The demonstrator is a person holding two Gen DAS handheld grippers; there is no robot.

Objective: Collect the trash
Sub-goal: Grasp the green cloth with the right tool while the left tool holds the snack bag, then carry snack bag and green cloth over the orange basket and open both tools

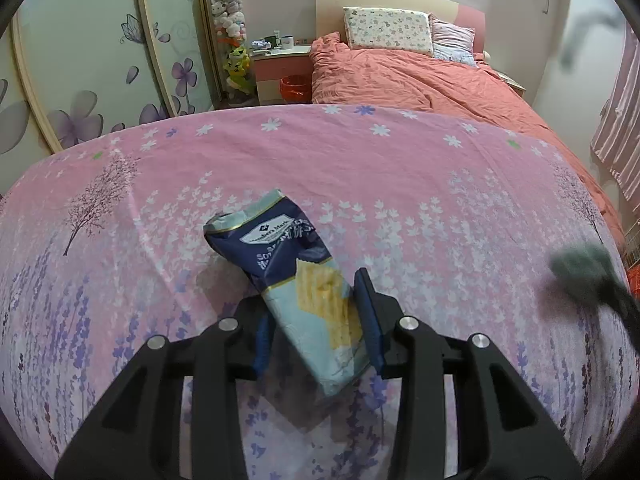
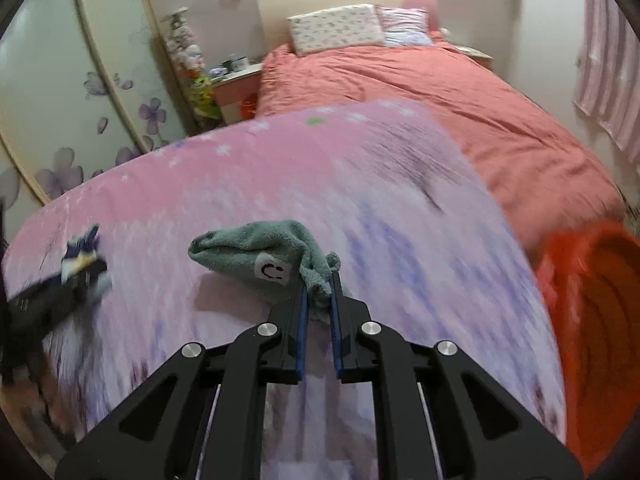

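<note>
My left gripper (image 1: 316, 304) is shut on a blue and pale-blue cracker wrapper (image 1: 296, 276) and holds it just above the pink flowered cloth (image 1: 360, 168). My right gripper (image 2: 319, 292) is shut on a corner of a grey-green towel (image 2: 260, 256) with a smiley tag, over the same cloth (image 2: 280, 168). The towel also shows blurred at the right of the left wrist view (image 1: 584, 268). The left gripper with the wrapper (image 2: 80, 264) shows blurred at the left of the right wrist view.
An orange-red bin (image 2: 596, 320) stands at the right edge of the cloth-covered surface. Beyond it lies a bed with a salmon duvet (image 1: 420, 80) and pillows. A nightstand (image 1: 280, 64) and a small red bin (image 1: 294, 88) stand beside a wardrobe (image 1: 80, 80).
</note>
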